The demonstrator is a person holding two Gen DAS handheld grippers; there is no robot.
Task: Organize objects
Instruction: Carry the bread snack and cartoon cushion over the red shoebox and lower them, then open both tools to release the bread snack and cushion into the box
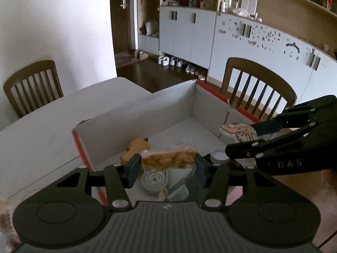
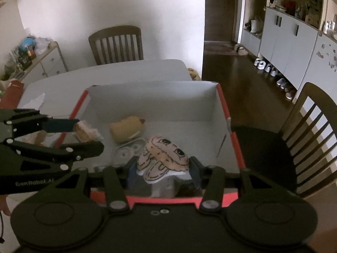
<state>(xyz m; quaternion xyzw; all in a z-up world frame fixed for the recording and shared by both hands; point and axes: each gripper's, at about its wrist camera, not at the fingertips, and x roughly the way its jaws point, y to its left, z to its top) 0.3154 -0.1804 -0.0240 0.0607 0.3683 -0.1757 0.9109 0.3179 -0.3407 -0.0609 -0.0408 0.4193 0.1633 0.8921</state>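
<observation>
Evidently both loads hang over the box (image 2: 223,105) for dropping in: left fingers (image 1: 168,165) clamp a snack pack (image 1: 168,159), right fingers (image 2: 163,169) clamp a pouch (image 2: 164,160).

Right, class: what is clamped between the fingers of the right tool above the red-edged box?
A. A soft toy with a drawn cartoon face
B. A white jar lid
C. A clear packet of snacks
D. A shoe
A: in the right wrist view, the right tool grips the cartoon-face soft toy over the box.

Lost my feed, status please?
Left hand-held gripper shut on clear snack packet. Right hand-held gripper shut on cartoon-face pouch. Both over red-rimmed white box.
</observation>
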